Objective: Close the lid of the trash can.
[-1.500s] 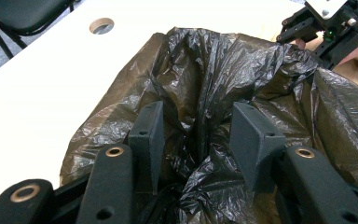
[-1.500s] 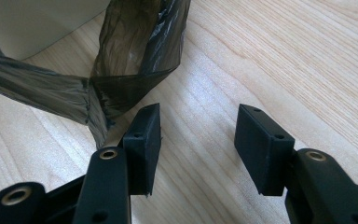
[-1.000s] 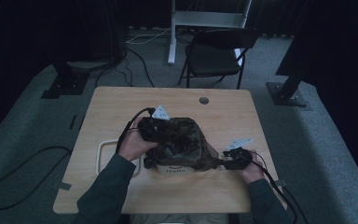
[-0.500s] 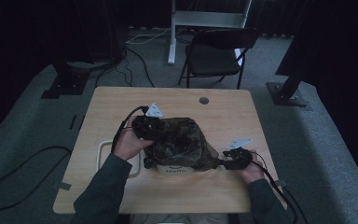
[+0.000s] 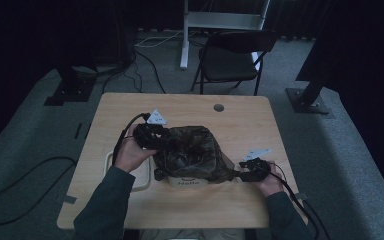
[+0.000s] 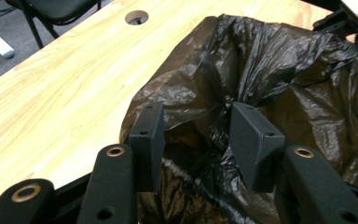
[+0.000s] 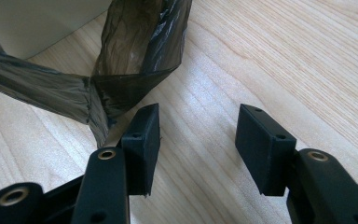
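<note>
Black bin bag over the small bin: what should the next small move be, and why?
Probably close the left gripper on the bunched bag film between its fingers. They stand open at the bag's rim with the plastic gathered in the gap, not yet pinched. The right gripper is open too, over bare table beside the bag's stretched corner, so neither grips the bag.

One bag, one bin, two tools

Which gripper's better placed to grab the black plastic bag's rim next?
Left gripper: open jaws straddle a fold of the black plastic bag. Right gripper is open over bare table, bag beside it.
</note>
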